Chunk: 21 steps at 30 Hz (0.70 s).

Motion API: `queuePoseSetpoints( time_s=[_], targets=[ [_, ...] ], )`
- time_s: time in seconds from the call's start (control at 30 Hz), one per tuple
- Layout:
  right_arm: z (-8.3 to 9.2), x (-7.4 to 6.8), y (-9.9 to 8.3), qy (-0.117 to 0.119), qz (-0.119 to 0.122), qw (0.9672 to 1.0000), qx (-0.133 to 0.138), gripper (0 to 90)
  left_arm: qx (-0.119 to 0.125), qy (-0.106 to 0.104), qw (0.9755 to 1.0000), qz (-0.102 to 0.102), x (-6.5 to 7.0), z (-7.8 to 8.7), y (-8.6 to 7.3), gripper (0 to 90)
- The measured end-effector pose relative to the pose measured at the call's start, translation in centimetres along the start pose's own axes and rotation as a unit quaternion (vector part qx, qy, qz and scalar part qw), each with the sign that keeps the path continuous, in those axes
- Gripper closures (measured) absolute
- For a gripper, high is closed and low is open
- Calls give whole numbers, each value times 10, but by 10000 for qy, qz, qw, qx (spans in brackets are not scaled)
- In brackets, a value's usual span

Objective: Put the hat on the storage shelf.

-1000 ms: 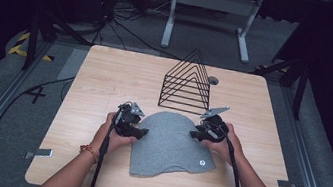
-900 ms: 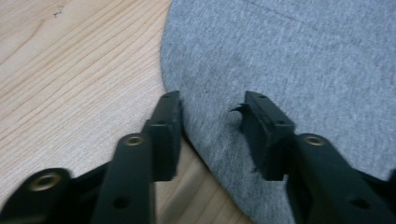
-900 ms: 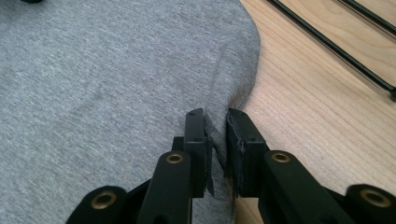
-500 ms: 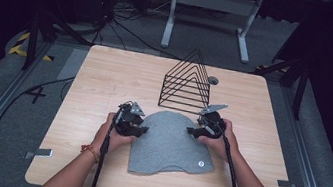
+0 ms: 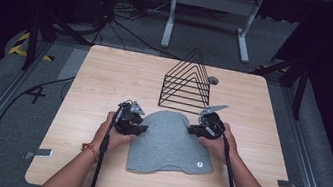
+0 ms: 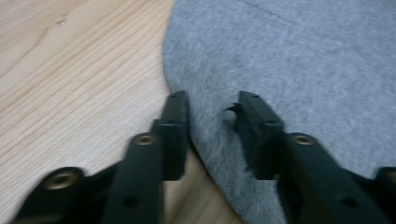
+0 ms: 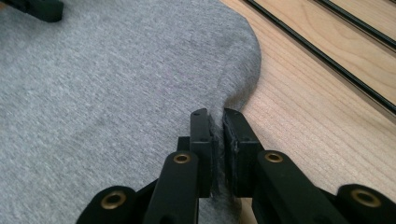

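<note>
1. Two grippers worked one grey cloth (image 5: 169, 143), which lay flat on the desk (image 5: 106, 79) near its front edge, just before a black wire rack (image 5: 186, 82).
2. From the high view, the left gripper (image 5: 135, 127) sat at the cloth's left edge and the right gripper (image 5: 195, 127) at its right edge, each in a hand; a small white dot marked the cloth's near right corner.
3. Up close, the left gripper view showed the left gripper (image 6: 212, 109) with its jaws narrowly apart, having just been closing, the cloth's (image 6: 303, 60) edge between them but not yet pinched.
4. By the right gripper view, the right gripper (image 7: 215, 116) had its jaws nearly together, pinching a puckered fold of the cloth's (image 7: 116, 70) edge.
5. Nothing stood in the rack's slots; a small grey disc (image 5: 213, 80) lay just beside it.
</note>
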State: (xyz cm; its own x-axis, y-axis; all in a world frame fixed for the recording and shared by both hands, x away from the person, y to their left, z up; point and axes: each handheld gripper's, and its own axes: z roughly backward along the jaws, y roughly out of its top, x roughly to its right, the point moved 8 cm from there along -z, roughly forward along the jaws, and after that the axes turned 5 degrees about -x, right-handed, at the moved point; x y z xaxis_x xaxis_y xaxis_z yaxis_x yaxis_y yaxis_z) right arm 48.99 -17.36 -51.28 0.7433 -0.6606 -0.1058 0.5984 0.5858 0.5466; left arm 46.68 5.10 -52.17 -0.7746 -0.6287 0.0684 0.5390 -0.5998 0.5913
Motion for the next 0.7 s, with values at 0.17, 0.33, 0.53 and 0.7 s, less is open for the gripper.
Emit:
queuePoseSetpoints(
  time_s=[0.17,0.33,0.53,0.7],
  targets=[
    [1,-2,-2,137,-120,9997,181,862,16,-83,9999,-113,2,2,1,861],
    [22,-11,5,169,95,9984,539,864,357,-147,9989,-265,7,21,14,865],
    [59,-24,16,-18,479,9948,899,864,789,-218,9956,-467,13,44,39,865],
    [87,-28,25,-130,586,9901,1266,865,1136,-153,9906,-751,25,69,65,866]
  ],
)
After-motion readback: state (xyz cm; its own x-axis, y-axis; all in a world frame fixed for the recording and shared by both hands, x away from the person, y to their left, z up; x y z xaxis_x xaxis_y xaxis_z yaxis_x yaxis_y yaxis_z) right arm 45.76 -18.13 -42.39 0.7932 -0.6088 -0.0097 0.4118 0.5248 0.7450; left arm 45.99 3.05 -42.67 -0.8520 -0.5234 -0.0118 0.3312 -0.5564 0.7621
